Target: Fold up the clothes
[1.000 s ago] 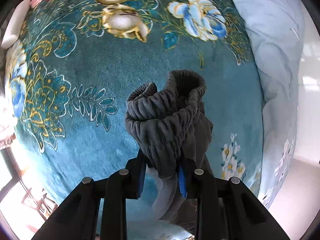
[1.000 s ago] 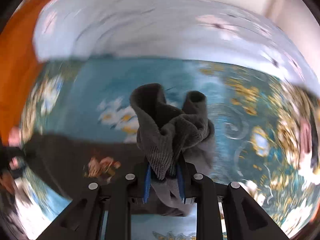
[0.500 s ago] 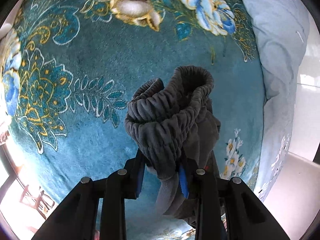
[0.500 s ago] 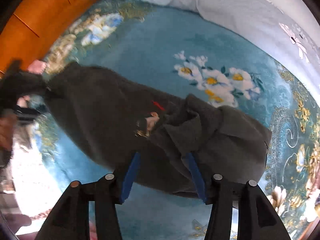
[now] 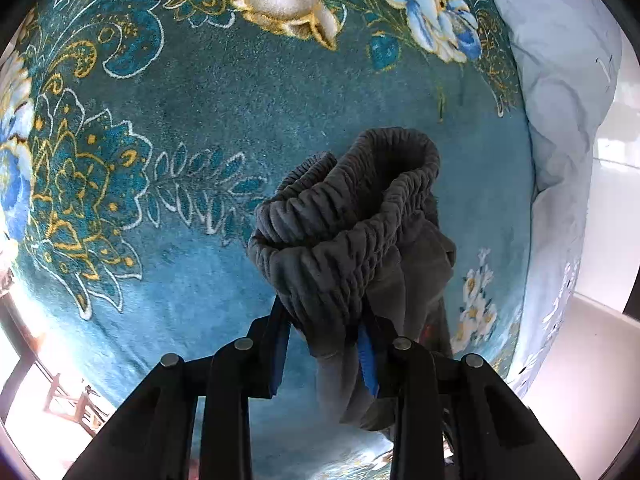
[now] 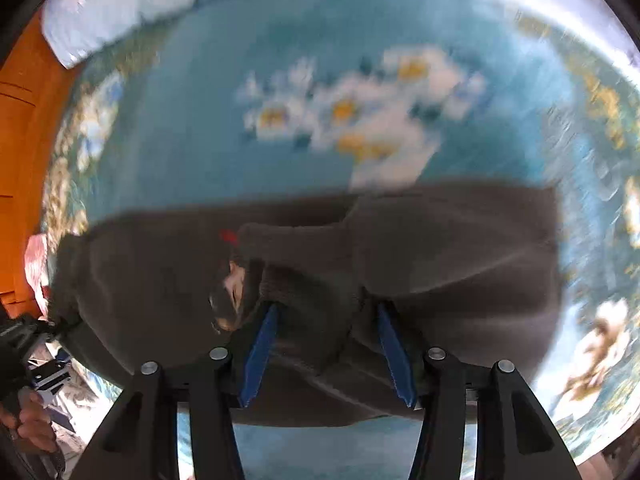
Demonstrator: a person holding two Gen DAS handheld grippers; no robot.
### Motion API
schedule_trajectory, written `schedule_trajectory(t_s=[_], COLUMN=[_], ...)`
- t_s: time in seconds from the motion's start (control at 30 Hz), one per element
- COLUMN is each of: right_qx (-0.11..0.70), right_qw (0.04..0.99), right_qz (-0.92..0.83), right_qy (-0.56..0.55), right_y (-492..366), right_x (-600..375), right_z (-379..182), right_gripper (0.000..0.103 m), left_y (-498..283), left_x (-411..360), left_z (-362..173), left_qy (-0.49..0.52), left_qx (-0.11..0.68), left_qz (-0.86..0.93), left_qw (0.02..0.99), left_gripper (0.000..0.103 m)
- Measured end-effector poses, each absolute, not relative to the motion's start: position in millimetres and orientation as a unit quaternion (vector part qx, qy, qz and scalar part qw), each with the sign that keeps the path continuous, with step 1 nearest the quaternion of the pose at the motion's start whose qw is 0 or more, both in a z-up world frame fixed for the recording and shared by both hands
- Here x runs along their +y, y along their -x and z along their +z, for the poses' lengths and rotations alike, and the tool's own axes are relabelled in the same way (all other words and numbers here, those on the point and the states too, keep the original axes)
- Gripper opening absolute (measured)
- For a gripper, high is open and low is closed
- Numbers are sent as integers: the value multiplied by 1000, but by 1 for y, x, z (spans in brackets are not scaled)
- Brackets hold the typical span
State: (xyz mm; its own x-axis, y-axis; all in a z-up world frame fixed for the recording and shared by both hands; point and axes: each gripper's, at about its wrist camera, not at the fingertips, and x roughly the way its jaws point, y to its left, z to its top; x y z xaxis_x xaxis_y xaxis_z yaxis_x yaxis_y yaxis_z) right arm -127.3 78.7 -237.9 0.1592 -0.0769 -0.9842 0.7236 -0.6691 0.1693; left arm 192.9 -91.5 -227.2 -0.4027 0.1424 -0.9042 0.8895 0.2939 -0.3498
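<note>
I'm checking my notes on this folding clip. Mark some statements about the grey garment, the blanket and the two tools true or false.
1. The left tool pinches the grey garment's elastic waistband. True.
2. The right tool is clamped shut on the garment. False: its blue pads stand apart, with cloth lying between them.
3. The garment lies on a teal floral blanket. True.
4. The garment is bright red. False: it is dark grey.
</note>
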Motion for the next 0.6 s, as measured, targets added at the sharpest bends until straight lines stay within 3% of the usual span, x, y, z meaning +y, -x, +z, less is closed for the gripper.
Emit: schedule_trajectory(t_s=[0.2, 0.4, 0.6], right_qx=[263, 206, 203], right_qw=[323, 356, 354], right_qz=[-568, -615, -633], right_qy=[-710, -673, -658], right_y=[119, 130, 127], right_x=[80, 94, 120], right_z=[-257, -183, -137], right_gripper=[58, 57, 57], left_y=[-193, -192, -183], left_x=[-91, -88, -80], left_z=[-228, -228, -213], left_qy=[-381, -381, -385], left_qx=[692, 688, 662], left_qz=[-467, -469, -488], left_qw=[397, 403, 419], left_gripper=[32, 32, 31])
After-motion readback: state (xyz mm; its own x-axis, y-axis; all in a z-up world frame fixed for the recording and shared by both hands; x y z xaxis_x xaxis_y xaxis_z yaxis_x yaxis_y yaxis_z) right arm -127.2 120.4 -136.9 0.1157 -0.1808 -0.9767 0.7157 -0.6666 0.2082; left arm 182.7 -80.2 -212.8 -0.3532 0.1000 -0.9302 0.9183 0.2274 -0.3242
